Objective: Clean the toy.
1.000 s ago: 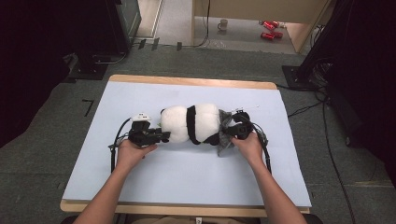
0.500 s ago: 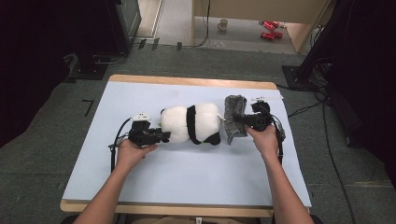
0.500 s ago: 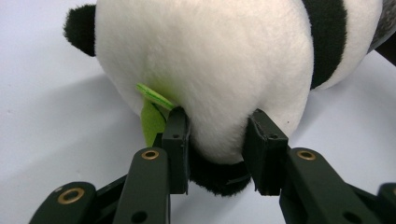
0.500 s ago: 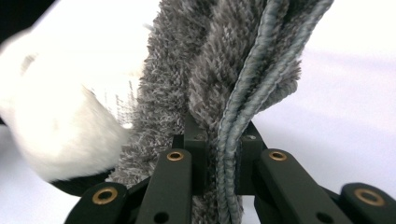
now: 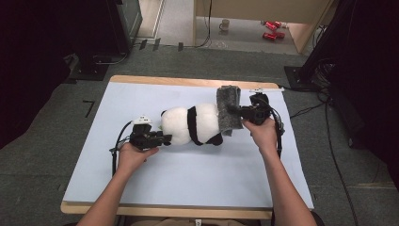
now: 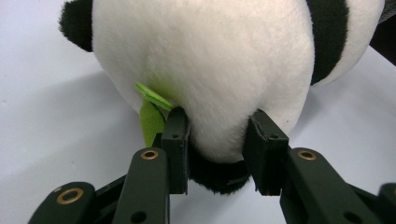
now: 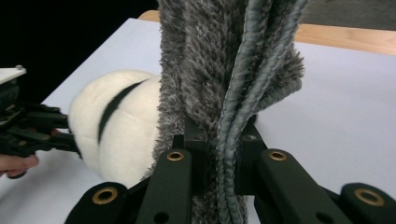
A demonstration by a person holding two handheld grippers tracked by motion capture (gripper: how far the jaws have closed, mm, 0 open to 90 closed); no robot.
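The plush panda (image 5: 190, 125) lies on its side mid-desk (image 5: 188, 179), its white end pinched in the left gripper (image 5: 160, 139) jaws, while the right gripper (image 5: 238, 112) jaws clamp a shaggy grey cloth (image 5: 227, 110) lifted off its other end.
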